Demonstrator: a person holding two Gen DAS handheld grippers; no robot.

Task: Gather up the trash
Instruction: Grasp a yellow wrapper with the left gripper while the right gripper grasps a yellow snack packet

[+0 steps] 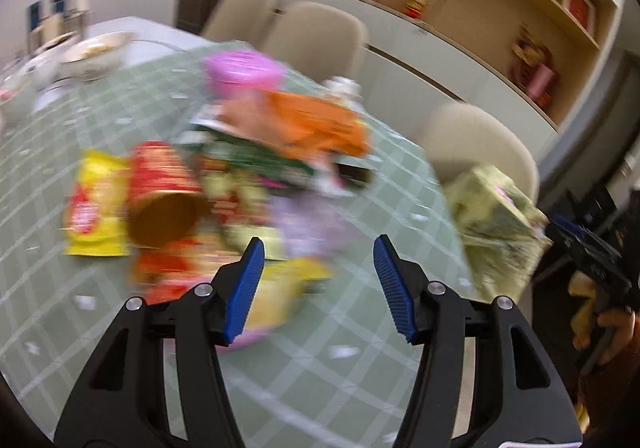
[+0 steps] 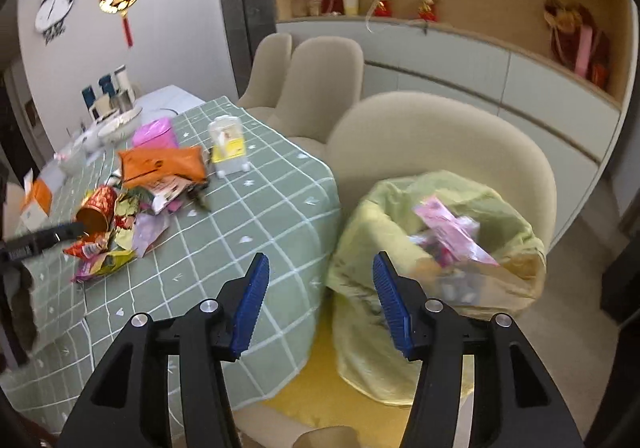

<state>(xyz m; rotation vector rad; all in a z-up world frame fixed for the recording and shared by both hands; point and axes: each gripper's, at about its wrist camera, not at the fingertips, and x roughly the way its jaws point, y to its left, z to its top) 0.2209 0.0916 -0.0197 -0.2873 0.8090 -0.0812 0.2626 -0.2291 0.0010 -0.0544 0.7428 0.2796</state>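
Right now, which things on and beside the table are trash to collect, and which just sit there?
Job:
crumpled wrapper pile
red paper cup on its side
orange flat packet
yellow-green bin bag

Lying about:
white bowl
beige upholstered chairs
white wall clock

Left wrist view: trash pile (image 1: 248, 167) motion-blurred, wrapper labels unreadable. Bag (image 1: 496, 215) at 3 o'clock smeared. Right wrist view: bag contents (image 2: 452, 240) blurred; left gripper (image 2: 40, 240) cut off at 9 o'clock.

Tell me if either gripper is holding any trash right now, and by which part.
Neither. The left gripper and the right gripper both stand open with nothing between their pads.
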